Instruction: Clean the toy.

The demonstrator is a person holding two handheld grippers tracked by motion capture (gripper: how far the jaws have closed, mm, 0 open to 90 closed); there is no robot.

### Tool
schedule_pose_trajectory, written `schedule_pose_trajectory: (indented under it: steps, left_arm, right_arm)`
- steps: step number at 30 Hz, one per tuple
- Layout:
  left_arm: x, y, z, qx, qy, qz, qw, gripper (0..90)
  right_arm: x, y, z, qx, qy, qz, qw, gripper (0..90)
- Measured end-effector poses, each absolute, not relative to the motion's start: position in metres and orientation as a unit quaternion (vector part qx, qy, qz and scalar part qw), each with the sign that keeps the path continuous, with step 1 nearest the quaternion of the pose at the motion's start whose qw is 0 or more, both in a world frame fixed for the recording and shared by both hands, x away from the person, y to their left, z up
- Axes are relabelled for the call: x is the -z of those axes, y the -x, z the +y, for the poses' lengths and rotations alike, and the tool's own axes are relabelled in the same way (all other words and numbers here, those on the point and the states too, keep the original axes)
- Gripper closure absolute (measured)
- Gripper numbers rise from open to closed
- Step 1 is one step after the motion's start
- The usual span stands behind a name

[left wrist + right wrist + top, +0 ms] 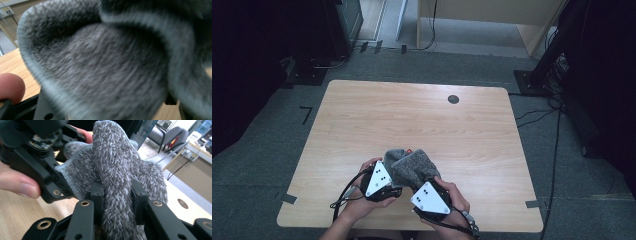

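A grey fuzzy sock (411, 166) is held up between both grippers over the near part of the wooden table (412, 120). My right gripper (428, 192) is shut on it. In the right gripper view the two black jaws pinch the fluffy fabric (112, 162) at its middle (117, 192). My left gripper (387, 182) grips the sock's hemmed edge (65, 178) from the left, its black body (37, 157) close beside. In the left gripper view the sock's open inside (105, 67) sits right in front of the camera and hides the jaws. A fingertip (10, 87) shows at the left.
A dark round hole (453, 99) sits in the table's far right part. Black frame posts and cables (557, 65) stand on the floor to the right, and a dark cabinet (347, 20) is at the back left. A chair (170, 135) is far off.
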State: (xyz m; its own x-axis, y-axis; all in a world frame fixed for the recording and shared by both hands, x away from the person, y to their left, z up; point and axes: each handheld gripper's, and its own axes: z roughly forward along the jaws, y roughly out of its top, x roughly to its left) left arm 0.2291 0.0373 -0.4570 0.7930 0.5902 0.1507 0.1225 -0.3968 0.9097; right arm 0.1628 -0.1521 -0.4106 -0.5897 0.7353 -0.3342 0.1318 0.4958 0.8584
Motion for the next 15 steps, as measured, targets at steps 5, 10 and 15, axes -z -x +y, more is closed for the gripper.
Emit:
schedule_pose_trajectory:
  steps: [5, 10, 15]
  left_arm:
    - [0.455, -0.228, 0.038, -0.228, -0.799, 0.217, 0.512, 34.9]
    - [0.454, -0.225, 0.036, -0.227, -0.8, 0.204, 0.517, 34.8]
    - [0.455, -0.226, 0.039, -0.227, -0.8, 0.2, 0.517, 34.9]
  right_arm:
    - [0.401, -0.169, -0.174, -0.436, -0.334, 0.748, 0.372, 70.0]
    - [0.402, -0.163, -0.166, -0.472, -0.281, 0.764, 0.338, 69.6]
    - [0.402, -0.174, -0.181, -0.444, -0.327, 0.75, 0.364, 70.1]
